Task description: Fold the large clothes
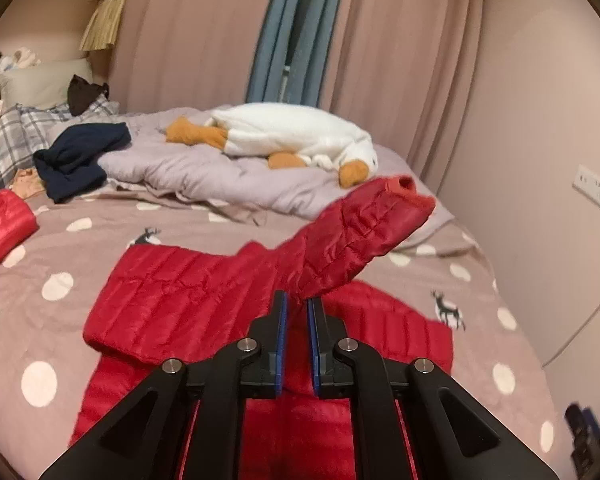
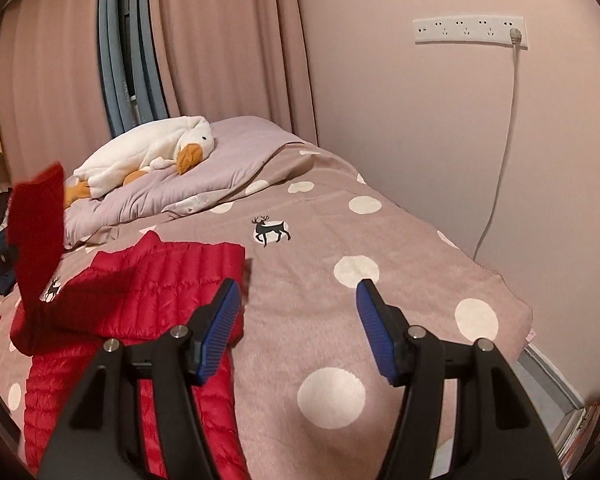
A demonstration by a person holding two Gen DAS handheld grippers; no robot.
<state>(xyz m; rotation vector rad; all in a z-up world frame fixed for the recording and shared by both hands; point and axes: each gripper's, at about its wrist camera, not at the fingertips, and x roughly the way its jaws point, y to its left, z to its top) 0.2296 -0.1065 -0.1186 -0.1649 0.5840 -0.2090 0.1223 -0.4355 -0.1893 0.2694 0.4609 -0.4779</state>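
Left claw (image 1: 297,306) is angled down over the bed, jaws closed tight on a pinch of the red jacket's sleeve (image 1: 356,232). The sleeve is lifted clear of the bed and stretched away from the claw toward the far right, cuff end up in the air. In the right wrist view the same sleeve is seen as a blurred red flap at the left edge.

Right claw (image 2: 298,300) is also tilted down, jaws held about half open, nothing between the blue ribbed pads (image 2: 374,332). It is held above bare bedspread, just right of the jacket's edge.

The jacket (image 1: 172,300) is laid flat on the near part of the bed, body spread below the left claw. Its right edge is seen well short of the bed's right side, so a wide strip of bedspread (image 2: 380,240) is left free there. The wall (image 2: 420,128) is close along that side. The far end is taken up by a rumpled lilac quilt (image 1: 204,172) with a white plush goose (image 1: 296,132) on it; a dark navy garment (image 1: 80,156) and a second red piece (image 1: 0,224) are piled at far left.

Jacket shell is shiny, thin, quilted in narrow horizontal channels. Bedspread is soft, matte, taupe with white dots and small deer prints.
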